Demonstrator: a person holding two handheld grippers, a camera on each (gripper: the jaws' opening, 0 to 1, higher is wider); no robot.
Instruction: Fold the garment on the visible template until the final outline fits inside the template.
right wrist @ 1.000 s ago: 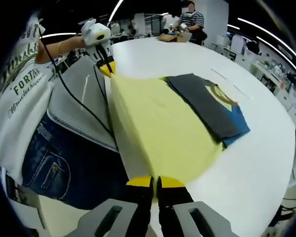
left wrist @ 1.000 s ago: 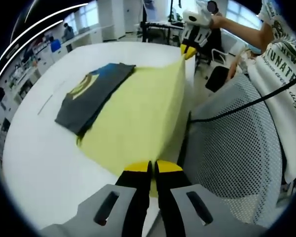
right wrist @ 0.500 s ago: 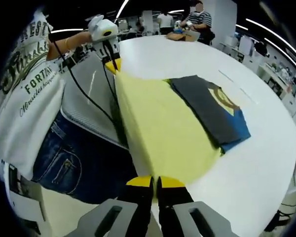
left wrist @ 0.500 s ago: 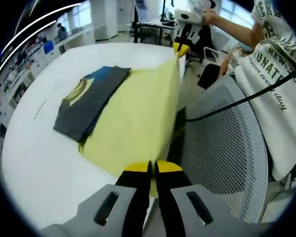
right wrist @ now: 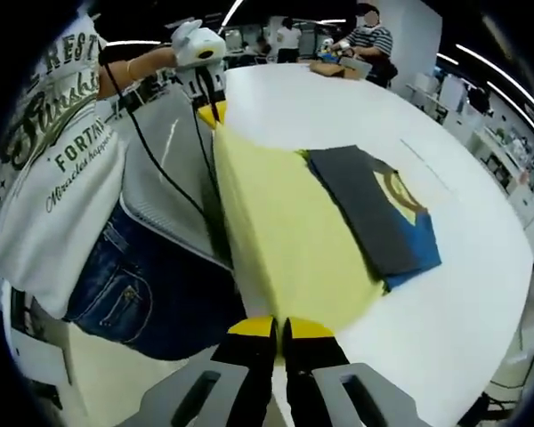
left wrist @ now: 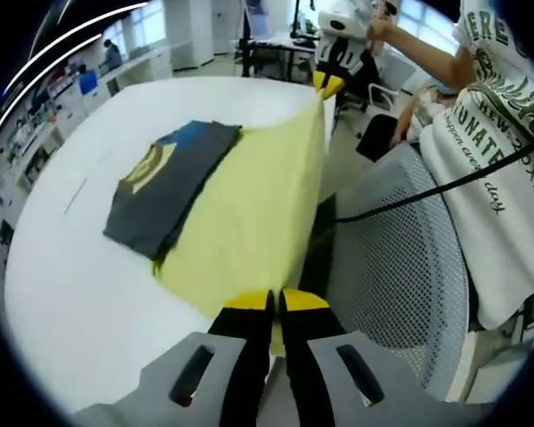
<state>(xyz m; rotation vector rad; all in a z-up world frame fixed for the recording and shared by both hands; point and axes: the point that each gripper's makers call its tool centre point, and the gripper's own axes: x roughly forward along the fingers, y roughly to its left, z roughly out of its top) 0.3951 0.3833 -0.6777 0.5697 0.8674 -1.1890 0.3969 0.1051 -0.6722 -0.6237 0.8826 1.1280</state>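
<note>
Both hand-held grippers pinch the yellow garment's (left wrist: 249,213) near edge: left hand-held gripper (left wrist: 275,307), right hand-held gripper (right wrist: 279,326). Held taut off the worktop (left wrist: 62,294) edge for folding; a folded dark shirt (left wrist: 165,182) lies on its far side.

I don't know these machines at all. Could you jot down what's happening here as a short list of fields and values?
Setting: white table in an office, with a mesh chair beside it
Yellow cloth: stretched between the two grippers, its far part lying on the table
Dark garment: folded, lying partly on the cloth
Left gripper: shut on a near corner of the cloth
Right gripper: shut on the other near corner
Holder: a person in a white printed shirt and jeans
</note>
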